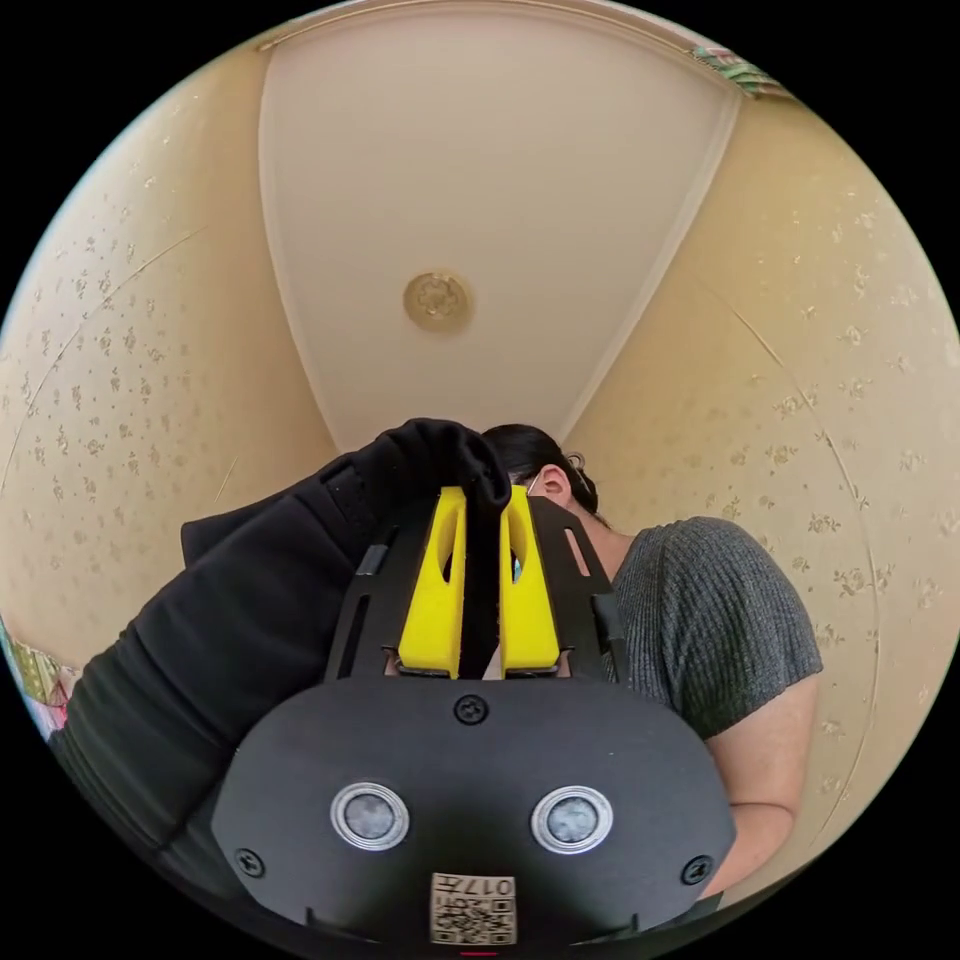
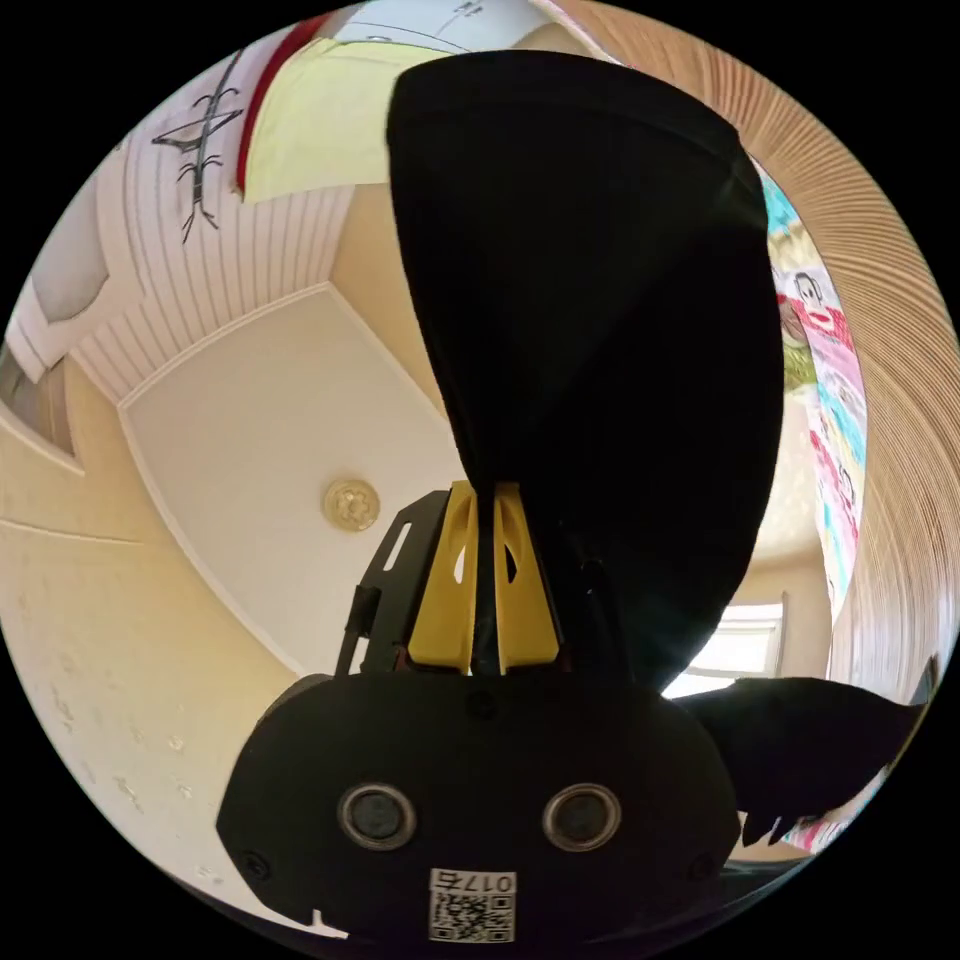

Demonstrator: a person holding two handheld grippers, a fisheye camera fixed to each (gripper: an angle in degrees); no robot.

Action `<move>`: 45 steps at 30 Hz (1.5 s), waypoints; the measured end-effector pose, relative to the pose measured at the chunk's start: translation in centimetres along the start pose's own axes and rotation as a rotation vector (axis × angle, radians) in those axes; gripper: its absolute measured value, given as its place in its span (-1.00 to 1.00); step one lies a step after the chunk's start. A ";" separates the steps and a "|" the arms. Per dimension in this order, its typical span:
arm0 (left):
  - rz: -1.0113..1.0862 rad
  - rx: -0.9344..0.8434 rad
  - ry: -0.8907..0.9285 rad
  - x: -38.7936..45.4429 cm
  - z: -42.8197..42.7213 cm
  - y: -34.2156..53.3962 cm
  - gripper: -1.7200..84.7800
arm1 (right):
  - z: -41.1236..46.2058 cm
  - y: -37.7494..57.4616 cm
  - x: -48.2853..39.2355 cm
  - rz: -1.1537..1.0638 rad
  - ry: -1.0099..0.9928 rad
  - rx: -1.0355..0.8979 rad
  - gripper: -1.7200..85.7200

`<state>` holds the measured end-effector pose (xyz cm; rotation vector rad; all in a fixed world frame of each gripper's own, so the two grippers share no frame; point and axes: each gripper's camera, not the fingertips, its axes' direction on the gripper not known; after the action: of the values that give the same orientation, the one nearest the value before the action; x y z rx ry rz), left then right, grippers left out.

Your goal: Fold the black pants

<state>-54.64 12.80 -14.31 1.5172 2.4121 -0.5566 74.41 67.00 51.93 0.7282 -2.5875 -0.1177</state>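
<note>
Jaws on the left gripper (image 1: 482, 495): yellow, nearly together, both pressing a bunched fold of the black pants (image 1: 240, 610). Gripper tilted up toward the ceiling. Pants are soft matte knit, humped over the jaw tips and draped down to the left. Just beyond, a person in a grey ribbed short-sleeve top (image 1: 705, 620), head bent. Far off, white ceiling (image 1: 480, 180) with a round fitting (image 1: 437, 301) and cream floral wallpaper (image 1: 830, 350).

Right gripper (image 2: 485, 490): yellow jaws at a narrow gap, clamping a pinched edge of the pants (image 2: 600, 330), also pointed up. Cloth fans out wide from the tips, smooth and dark.
</note>
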 end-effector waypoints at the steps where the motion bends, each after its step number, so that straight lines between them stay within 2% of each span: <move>1: -0.012 0.008 -0.005 -0.3 -0.2 -0.2 -0.83 | 0.4 0.4 -0.4 -0.048 -0.057 0.002 -0.89; 6: -0.118 0.102 -0.011 -3.3 -1.5 -1.9 -0.83 | 2.7 1.4 -2.0 -0.177 -0.177 0.000 -0.89; 8: -0.228 0.132 -0.108 -5.8 -1.9 -3.3 -0.83 | 3.6 1.1 -2.8 -0.197 -0.168 0.005 -0.89; 11: -0.355 0.105 -0.260 -9.8 -1.3 -5.4 -0.83 | 4.8 -0.3 -4.2 -0.214 -0.125 0.001 -0.89; 16: -0.511 -0.033 -0.381 -19.6 3.3 -8.3 -0.84 | 5.4 -3.8 -6.4 -0.184 0.067 0.065 -0.89; 18: -0.540 -0.107 -0.360 -24.0 6.9 -9.2 -0.84 | 6.1 -5.5 -7.6 -0.209 0.093 0.052 -0.89; 20: -0.614 -0.165 -0.264 -30.1 12.5 -10.3 -0.84 | 7.1 -7.4 -9.2 -0.258 0.076 0.041 -0.89; 25: -0.638 -0.058 0.033 -38.0 20.0 -16.0 -0.84 | 13.3 -11.8 -16.7 -0.484 -0.094 -0.003 -0.89; 28: -0.498 0.023 0.155 -38.8 19.6 -22.7 -0.84 | 18.7 -11.9 -20.3 -0.589 -0.159 -0.140 -0.89; 31: -0.386 0.062 0.150 -37.9 14.8 -27.9 -0.84 | 22.5 -10.2 -20.9 -0.608 -0.124 -0.265 -0.88; 33: -0.375 0.071 0.084 -37.2 10.2 -29.4 -0.84 | 23.4 -9.0 -19.9 -0.596 -0.063 -0.315 -0.88; 35: -0.373 0.054 -0.086 -36.0 2.9 -29.8 -0.83 | 23.5 -8.0 -17.8 -0.559 0.046 -0.355 -0.88; 36: -0.380 0.051 -0.143 -35.7 0.9 -29.6 -0.83 | 23.1 -7.5 -15.5 -0.515 0.154 -0.376 -0.88; 39: -0.502 0.033 -0.471 -34.8 -10.4 -26.4 -0.83 | 20.0 -6.1 -7.8 -0.383 0.484 -0.387 -0.89; 40: -0.550 -0.018 -0.632 -34.4 -14.7 -24.5 -0.83 | 18.0 -5.6 -4.1 -0.328 0.610 -0.391 -0.89; 41: -0.656 -0.068 -0.787 -34.3 -19.3 -21.9 -0.82 | 16.8 -5.5 -2.1 -0.301 0.680 -0.403 -0.89; 42: -0.722 -0.101 -0.859 -34.4 -21.6 -20.4 -0.82 | 14.1 -5.2 1.9 -0.246 0.832 -0.424 -0.90; 43: -0.887 -0.163 -1.029 -34.4 -26.4 -16.8 -0.81 | 10.7 -5.1 5.8 -0.182 0.990 -0.425 -0.91; 44: -1.115 -0.115 -1.220 -33.4 -31.9 -12.4 -0.81 | 8.7 -5.1 7.7 -0.137 1.073 -0.413 -0.91; 45: -1.220 -0.045 -1.292 -32.3 -34.4 -10.3 -0.83 | 3.7 -5.0 11.1 -0.006 1.234 -0.330 -0.92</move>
<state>-49.84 -2.30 31.27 -0.5491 1.8137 -1.1373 66.69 56.81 52.03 0.4457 -1.3425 -0.0593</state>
